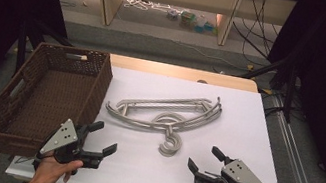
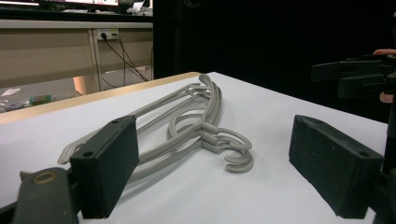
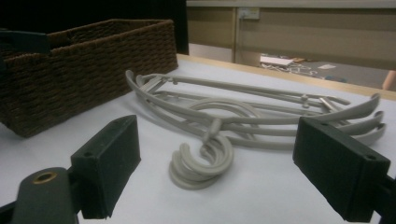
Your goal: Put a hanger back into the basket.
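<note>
Grey hangers (image 1: 167, 115) mid-table, beside wicker basket (image 1: 43, 96).

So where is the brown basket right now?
In the high view, the brown woven wicker basket sits at the table's left edge, left of the stack of grey plastic hangers and just beyond the left gripper.

Both hands sit low at six o'clock; the left gripper (image 1: 103, 138) aims toward two, the right gripper (image 1: 204, 159) toward ten, jaws spread wide.
</note>
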The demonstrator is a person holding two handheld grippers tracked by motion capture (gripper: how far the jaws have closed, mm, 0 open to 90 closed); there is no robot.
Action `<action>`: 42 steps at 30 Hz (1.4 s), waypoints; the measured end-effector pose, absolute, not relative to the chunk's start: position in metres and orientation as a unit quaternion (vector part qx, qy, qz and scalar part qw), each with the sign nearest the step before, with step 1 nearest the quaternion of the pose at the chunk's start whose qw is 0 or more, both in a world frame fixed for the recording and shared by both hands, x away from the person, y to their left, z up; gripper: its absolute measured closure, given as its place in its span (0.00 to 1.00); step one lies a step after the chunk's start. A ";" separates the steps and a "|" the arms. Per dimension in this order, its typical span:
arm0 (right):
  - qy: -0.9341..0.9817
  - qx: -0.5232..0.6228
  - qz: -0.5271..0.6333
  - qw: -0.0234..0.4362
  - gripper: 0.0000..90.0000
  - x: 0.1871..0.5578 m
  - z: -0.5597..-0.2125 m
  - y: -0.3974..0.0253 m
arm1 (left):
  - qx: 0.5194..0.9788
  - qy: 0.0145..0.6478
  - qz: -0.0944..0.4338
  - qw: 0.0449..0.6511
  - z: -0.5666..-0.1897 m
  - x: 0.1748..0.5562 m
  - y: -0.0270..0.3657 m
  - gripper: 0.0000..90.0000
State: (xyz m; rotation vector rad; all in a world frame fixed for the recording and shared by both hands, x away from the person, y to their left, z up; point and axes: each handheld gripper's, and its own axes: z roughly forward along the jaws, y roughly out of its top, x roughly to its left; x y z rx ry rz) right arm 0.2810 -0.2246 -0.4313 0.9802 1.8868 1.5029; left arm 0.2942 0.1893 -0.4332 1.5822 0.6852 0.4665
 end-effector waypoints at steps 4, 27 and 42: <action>0.698 0.363 0.556 0.268 0.17 0.278 -0.430 -0.229 | 0.692 0.298 0.204 0.625 -0.433 0.294 0.188 0.17; 0.699 0.360 0.558 0.265 0.17 0.280 -0.431 -0.229 | 0.700 0.297 0.204 0.617 -0.433 0.294 0.185 0.18; 0.700 0.357 0.559 0.264 0.17 0.280 -0.431 -0.229 | 0.724 0.285 0.199 0.595 -0.424 0.304 0.168 0.17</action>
